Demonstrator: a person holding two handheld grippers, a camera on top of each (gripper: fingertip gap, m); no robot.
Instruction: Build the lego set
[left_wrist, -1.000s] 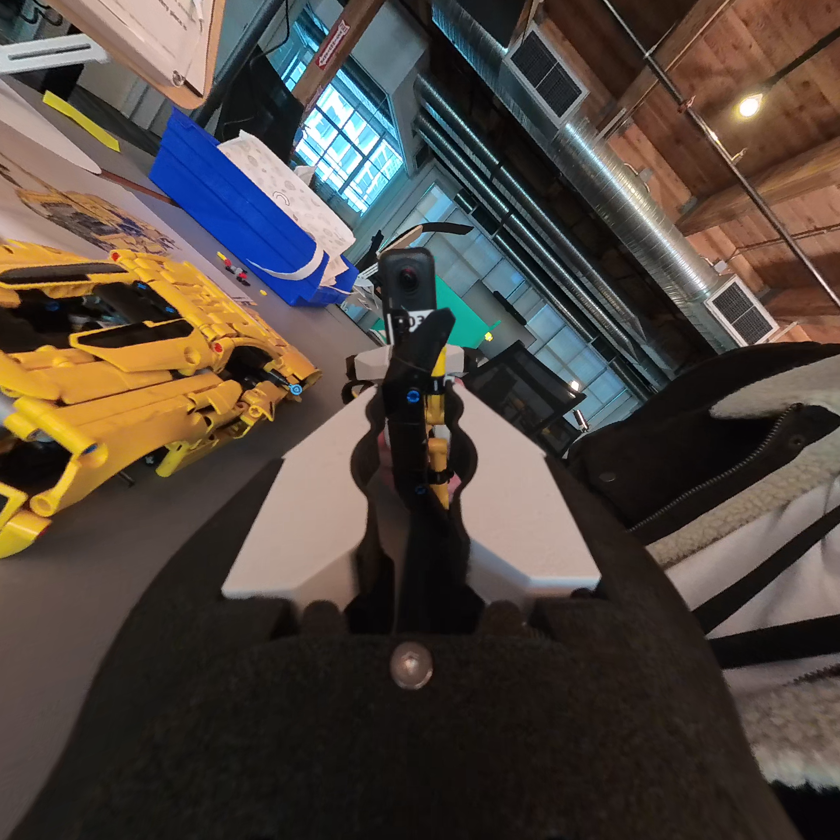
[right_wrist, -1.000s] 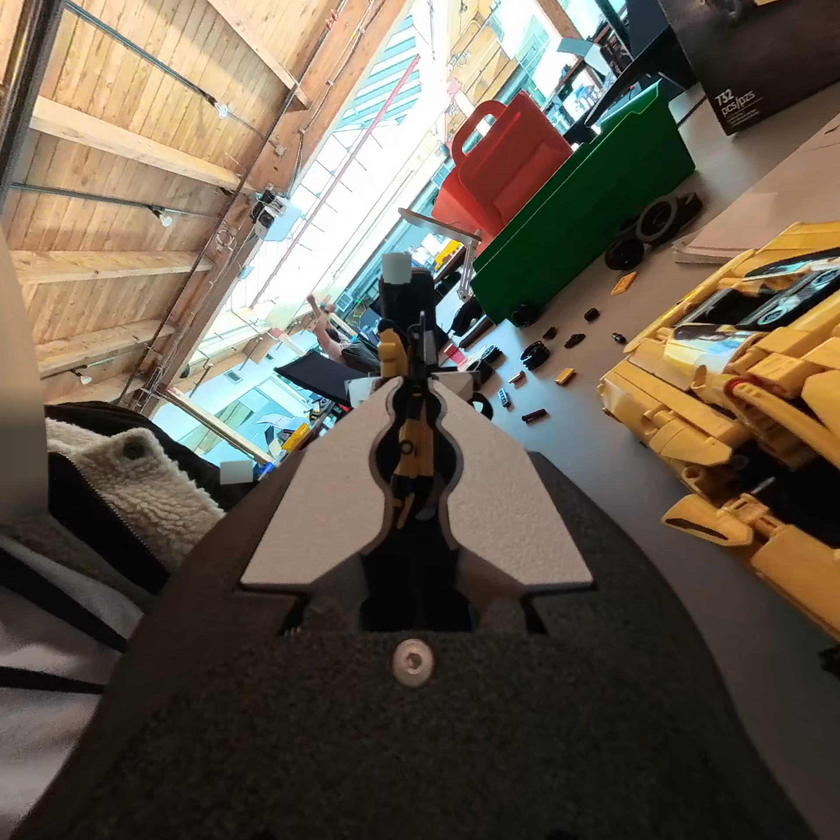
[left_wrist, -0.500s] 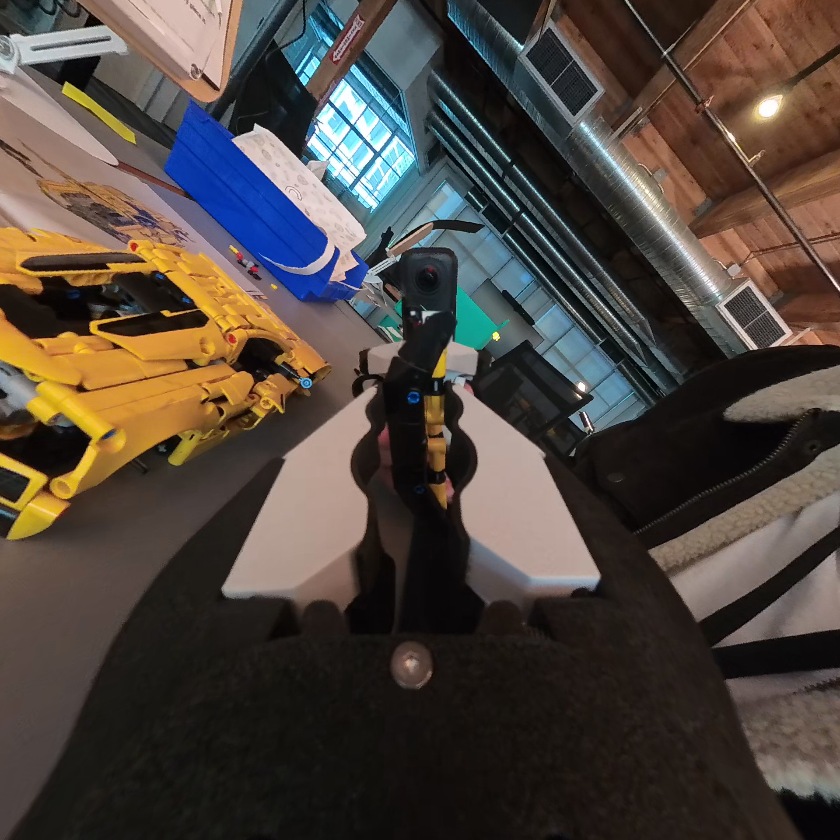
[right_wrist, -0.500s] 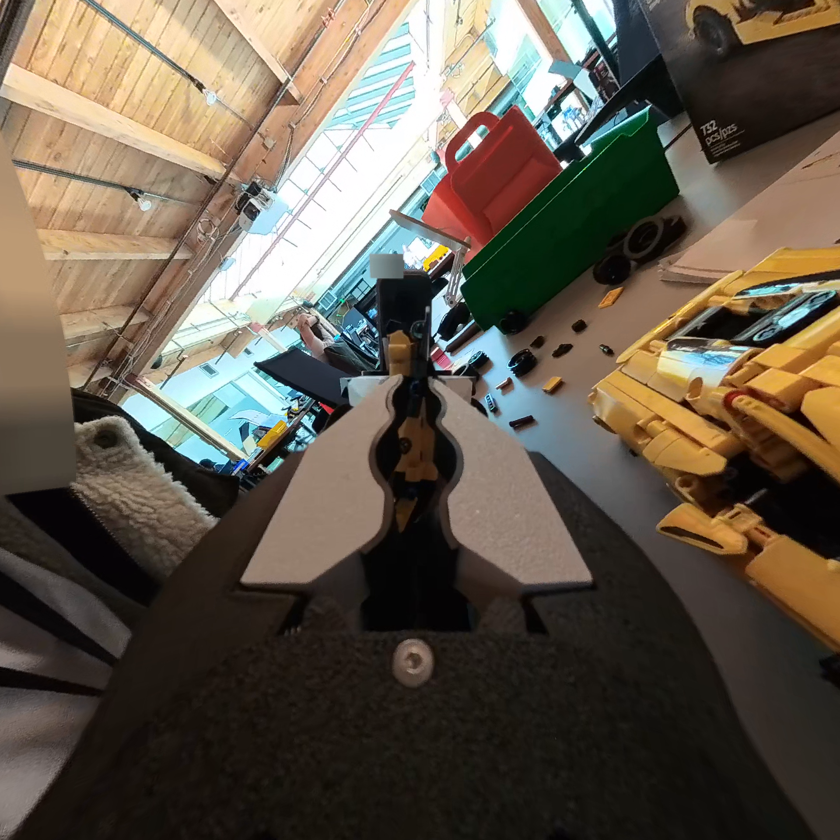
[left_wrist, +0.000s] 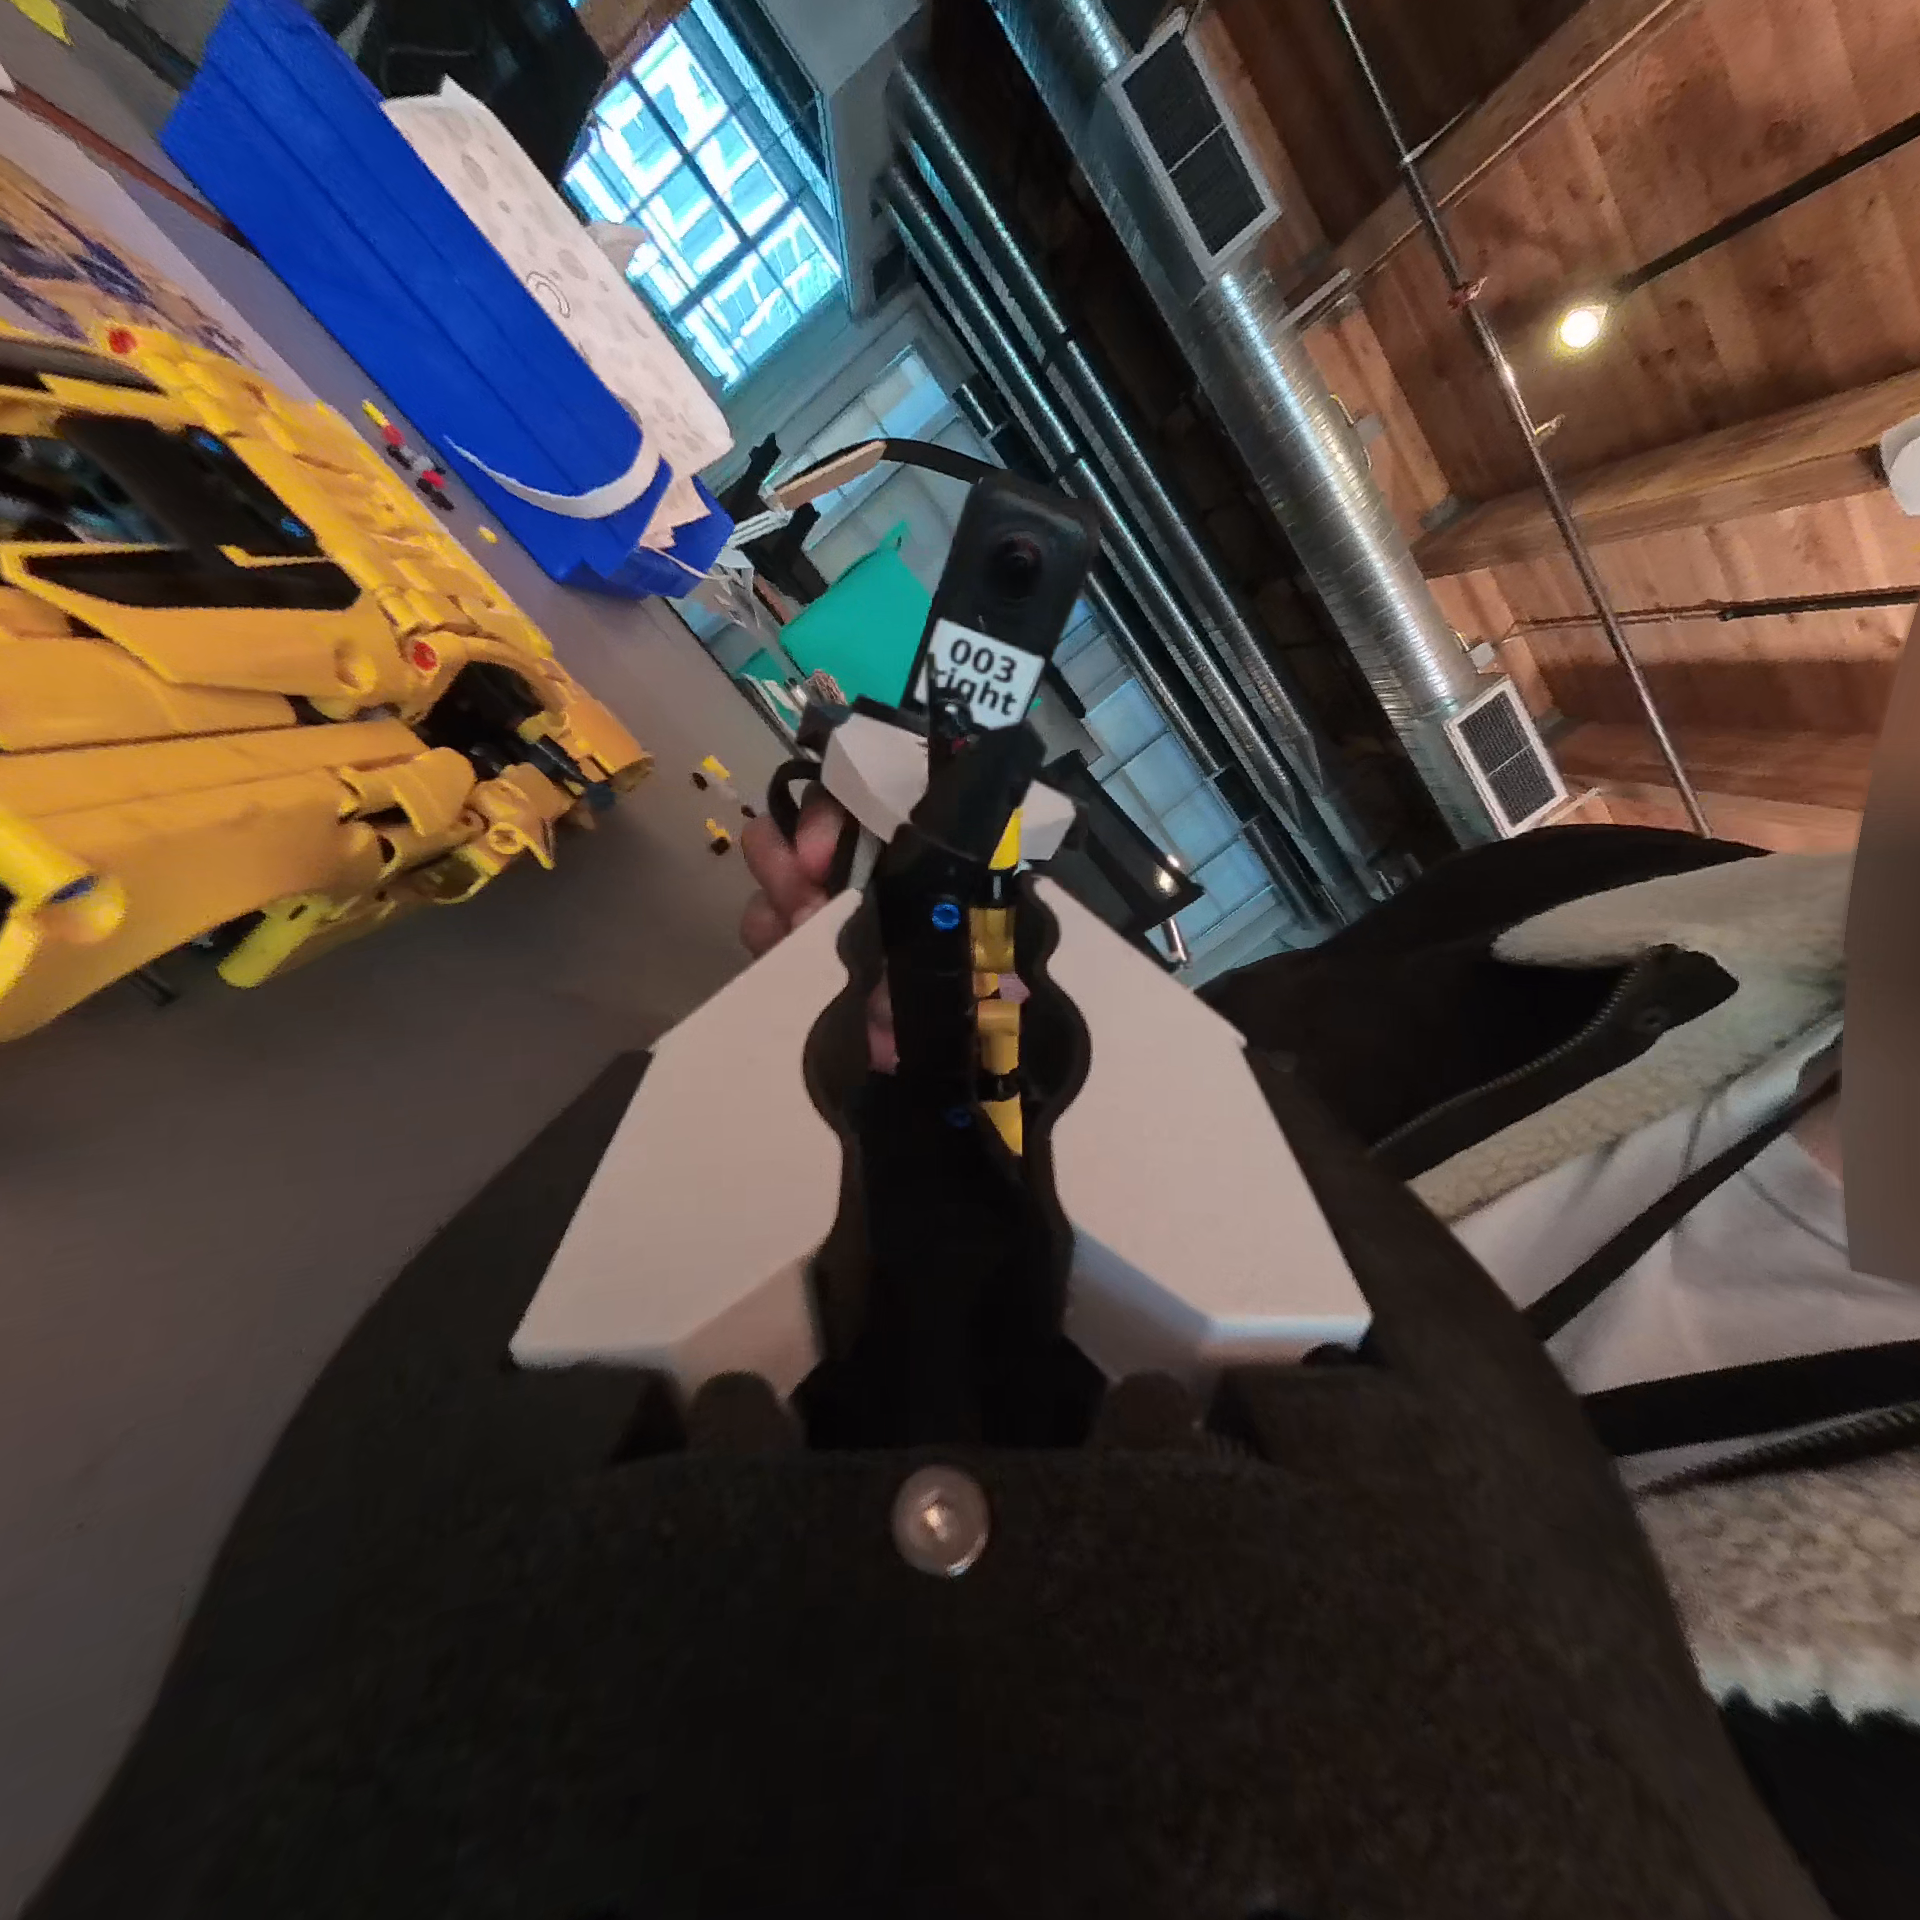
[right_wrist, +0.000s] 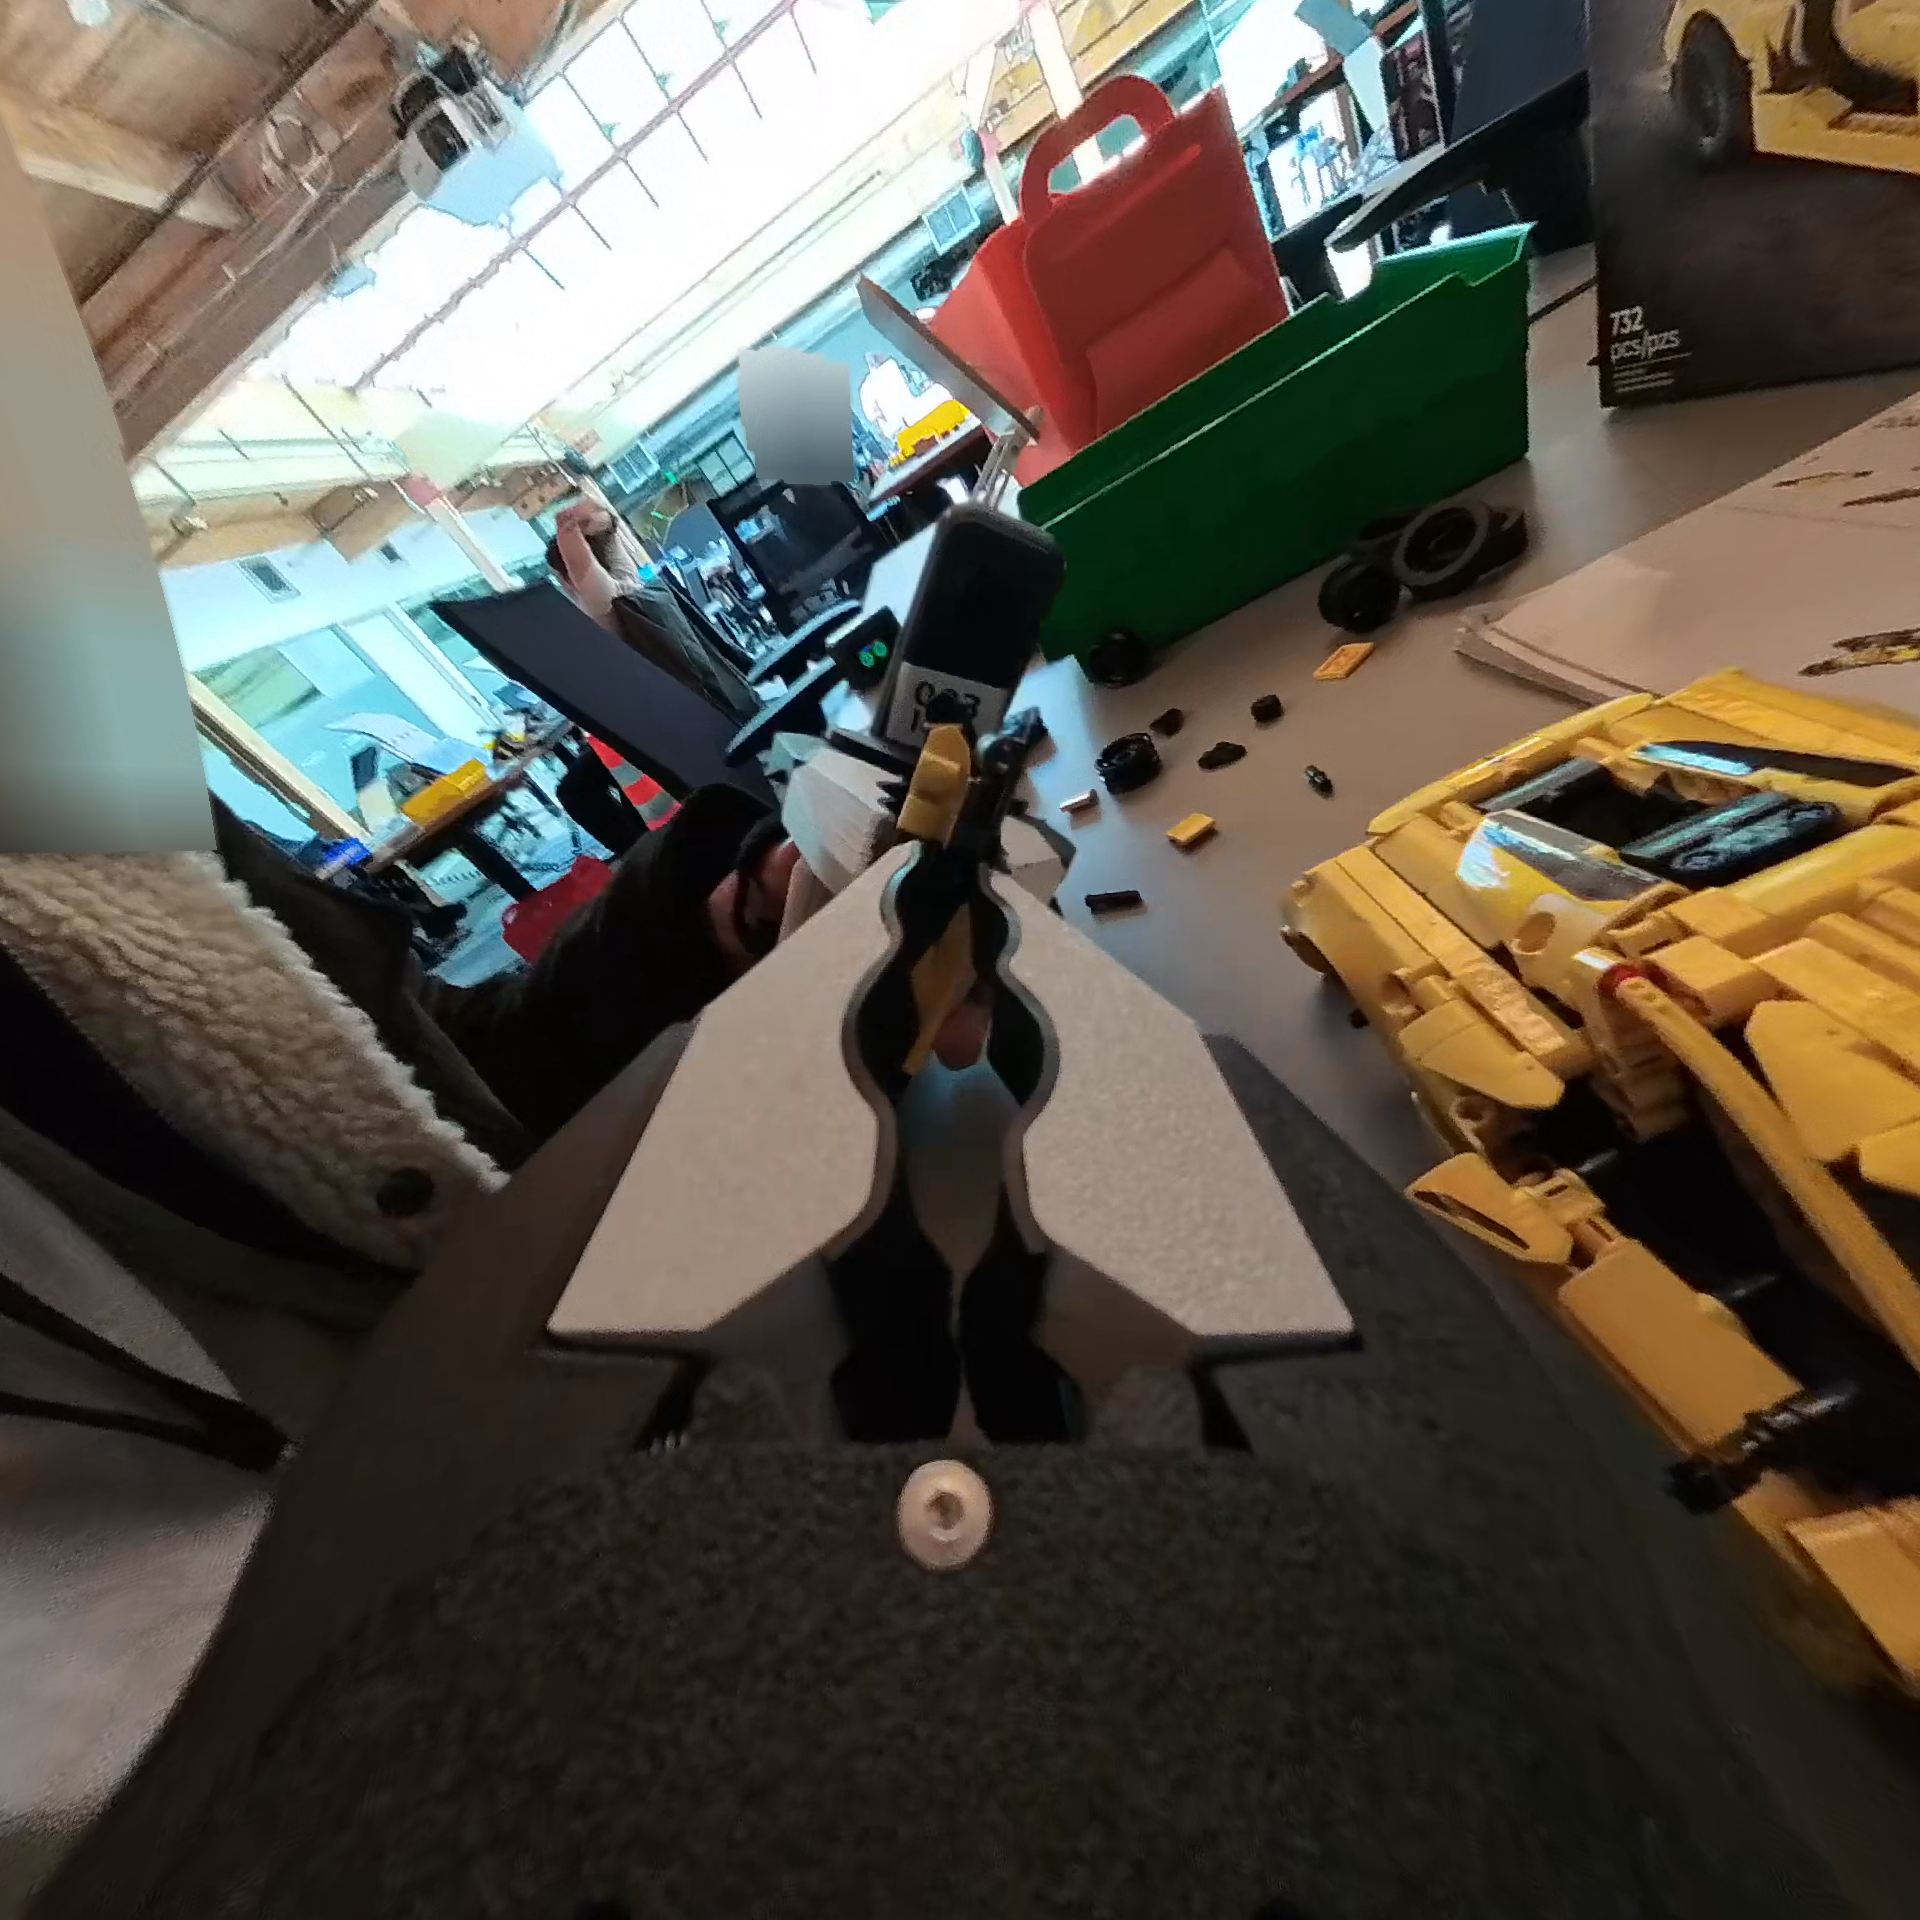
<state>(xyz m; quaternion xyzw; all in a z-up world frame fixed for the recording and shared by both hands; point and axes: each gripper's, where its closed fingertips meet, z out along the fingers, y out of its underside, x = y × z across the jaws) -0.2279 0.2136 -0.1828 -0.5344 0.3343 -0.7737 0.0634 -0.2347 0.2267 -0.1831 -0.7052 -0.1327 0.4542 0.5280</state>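
A slim black and yellow lego sub-assembly (left_wrist: 940, 997) is held in the air between both grippers, which face each other. My left gripper (left_wrist: 951, 904) is shut on one end of it. My right gripper (right_wrist: 940, 883) is shut on the other end, where a yellow part (right_wrist: 935, 790) sticks out past the fingertips. The right gripper (left_wrist: 935, 769) shows beyond the piece in the left wrist view, and the left gripper (right_wrist: 831, 821) shows in the right wrist view. The large yellow lego car (left_wrist: 260, 707) lies on the grey table beside them (right_wrist: 1610, 987).
A blue bin (left_wrist: 416, 301) with paper stands behind the car. A green bin (right_wrist: 1278, 488), a red bag (right_wrist: 1132, 281), black wheels (right_wrist: 1444, 551), small loose parts (right_wrist: 1195, 829), a booklet (right_wrist: 1714, 613) and the set's box (right_wrist: 1756, 187) lie at the far side. A person's jacket is close behind both grippers. Left and right tips are no more than a few centimetres apart.
Both grippers have tilted down toward the table while still holding the sub-assembly together. The car and the table fill more of both views. Less of the piece shows deep between the right fingers.
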